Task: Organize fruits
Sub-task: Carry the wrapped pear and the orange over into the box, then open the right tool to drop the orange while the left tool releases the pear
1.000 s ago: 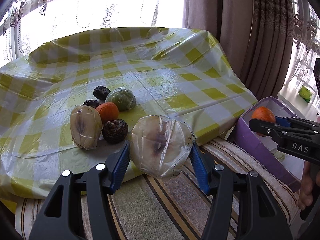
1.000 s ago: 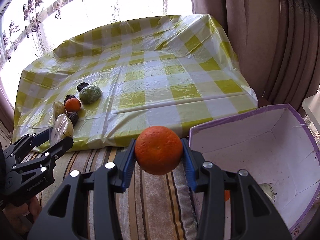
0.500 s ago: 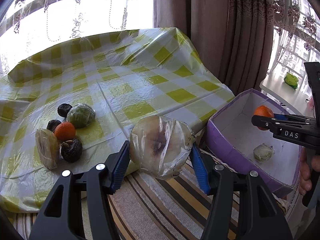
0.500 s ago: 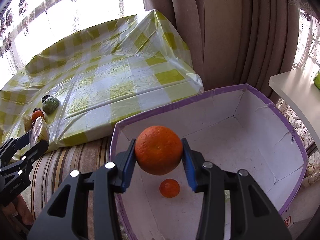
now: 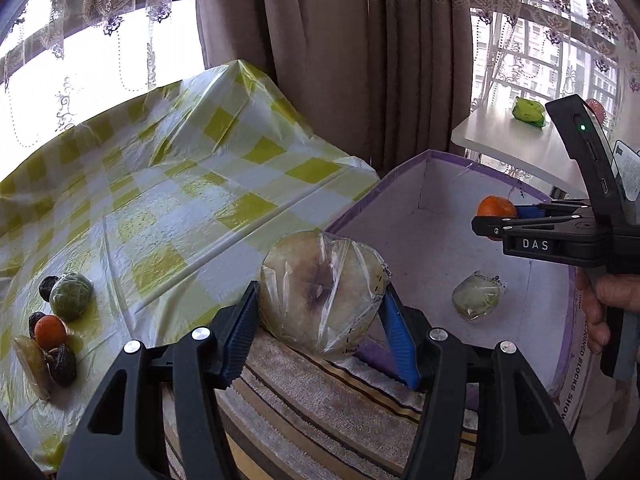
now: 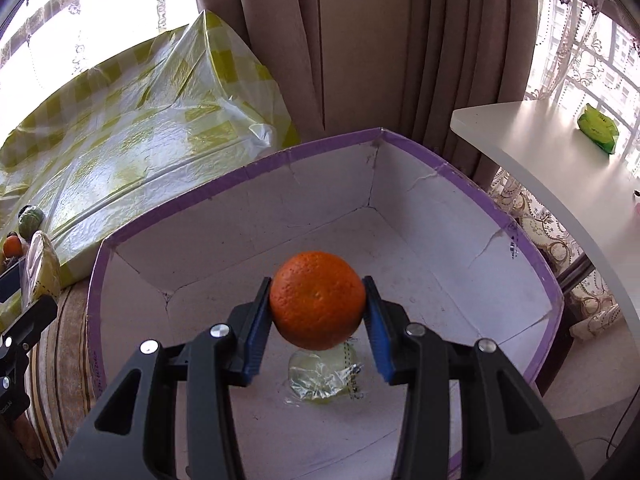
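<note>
My left gripper (image 5: 320, 304) is shut on a pale fruit wrapped in clear plastic (image 5: 322, 294), held at the near left rim of the purple-edged box (image 5: 424, 184). My right gripper (image 6: 318, 312) is shut on an orange (image 6: 318, 300) over the inside of the box (image 6: 440, 224). From the left wrist view that orange (image 5: 496, 208) hangs above the box floor. A wrapped greenish fruit (image 5: 476, 298) lies on the box floor, partly hidden below the orange (image 6: 320, 378) in the right wrist view. Several fruits remain on the checked cloth: a green wrapped one (image 5: 72, 296), a small orange (image 5: 50, 332), dark ones (image 5: 62, 364).
The yellow-checked plastic cloth (image 5: 180, 200) covers a low table left of the box. A striped cushion (image 5: 320, 408) lies under my left gripper. A white shelf (image 6: 540, 160) with a green item (image 6: 598, 128) stands right of the box. Brown curtains (image 6: 360, 40) hang behind. A hand (image 5: 608, 312) holds the right gripper.
Both grippers swung right from the checked cloth toward the box, each keeping its fruit. The right one with the orange went from the box's near edge to over its middle.
</note>
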Demonstrator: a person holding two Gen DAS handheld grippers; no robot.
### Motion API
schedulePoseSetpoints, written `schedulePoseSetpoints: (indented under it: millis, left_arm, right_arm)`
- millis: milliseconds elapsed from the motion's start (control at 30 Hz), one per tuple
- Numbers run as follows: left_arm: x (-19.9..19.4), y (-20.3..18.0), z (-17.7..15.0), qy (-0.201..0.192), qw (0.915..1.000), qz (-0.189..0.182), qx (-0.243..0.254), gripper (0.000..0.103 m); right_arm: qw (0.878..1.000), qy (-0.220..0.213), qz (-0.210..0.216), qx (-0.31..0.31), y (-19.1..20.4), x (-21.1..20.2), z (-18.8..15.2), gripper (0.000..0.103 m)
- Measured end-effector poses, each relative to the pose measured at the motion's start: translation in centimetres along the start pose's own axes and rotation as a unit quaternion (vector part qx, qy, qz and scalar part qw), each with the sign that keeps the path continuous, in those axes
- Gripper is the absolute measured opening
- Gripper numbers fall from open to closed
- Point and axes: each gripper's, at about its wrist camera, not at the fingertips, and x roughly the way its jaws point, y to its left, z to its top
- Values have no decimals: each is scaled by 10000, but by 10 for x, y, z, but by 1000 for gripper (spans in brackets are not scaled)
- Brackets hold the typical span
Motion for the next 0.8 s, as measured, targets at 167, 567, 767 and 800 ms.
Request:
schedulePoseSetpoints:
  millis: [167,567,767,800]
  left_arm:
    - [24,-25,8,215,9990,-256,304,57]
    - [81,-59,24,899,9927,-528,602,57]
    - [105,-63,19,1503,9844,-617,677,57]
    - [109,-66,18,1594,9826,-616,731,57]
  right_arm:
    - [9996,186,-192,-14,-14,17,1,44]
    - [9942,754,-534,-557,-22,44,3,44]
    - [9897,1095,-672,-636,-33,63,-10,44]
    - [9897,1098,-652,-645,-32,64,-10,44]
